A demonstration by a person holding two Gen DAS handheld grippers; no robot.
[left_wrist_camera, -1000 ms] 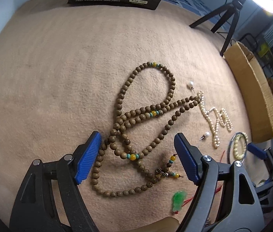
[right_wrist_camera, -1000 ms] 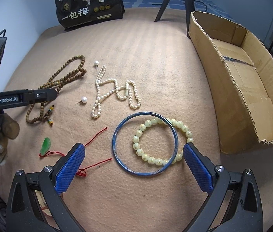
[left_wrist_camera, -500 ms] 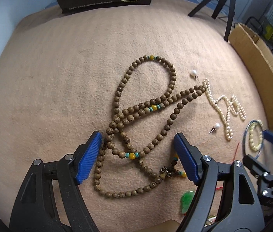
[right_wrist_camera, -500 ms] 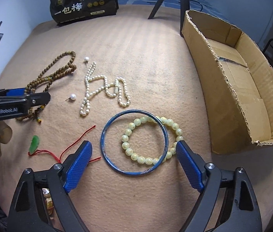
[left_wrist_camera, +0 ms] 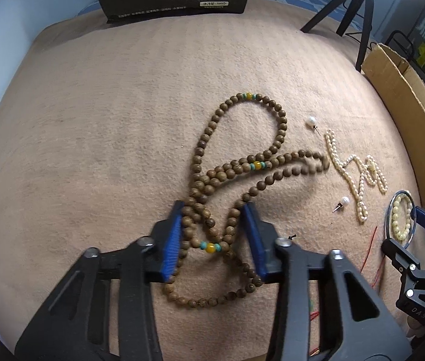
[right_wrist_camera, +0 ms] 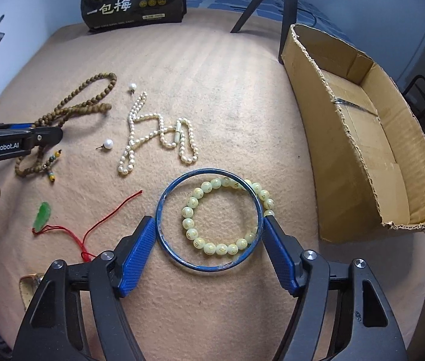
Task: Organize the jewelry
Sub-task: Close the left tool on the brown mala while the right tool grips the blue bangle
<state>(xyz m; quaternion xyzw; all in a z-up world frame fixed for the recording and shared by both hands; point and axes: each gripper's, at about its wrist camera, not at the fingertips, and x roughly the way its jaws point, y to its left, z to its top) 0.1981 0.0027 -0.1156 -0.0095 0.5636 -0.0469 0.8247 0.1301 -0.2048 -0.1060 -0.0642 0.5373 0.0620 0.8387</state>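
A long brown wooden bead necklace (left_wrist_camera: 251, 165) lies looped on the tan blanket. My left gripper (left_wrist_camera: 214, 225) has closed in on its strands, pads touching beads on both sides. My right gripper (right_wrist_camera: 209, 234) has its pads against both sides of the blue bangle (right_wrist_camera: 167, 249), which rings a pale green bead bracelet (right_wrist_camera: 221, 248). A white pearl necklace (right_wrist_camera: 158, 132), two pearl stud earrings (right_wrist_camera: 108, 143) (right_wrist_camera: 132, 86) and a green pendant (right_wrist_camera: 42, 214) on red cord lie between. The left gripper also shows in the right wrist view (right_wrist_camera: 47, 134).
An open cardboard box (right_wrist_camera: 362, 138) stands at the right edge of the blanket. A black snack bag (right_wrist_camera: 134, 3) and tripod legs (right_wrist_camera: 260, 6) stand at the back. A gold-toned object (right_wrist_camera: 30, 282) lies near the front left.
Both grippers have moved forward and narrowed. The left has closed onto the wooden bead strands. The right has closed against the blue bangle.
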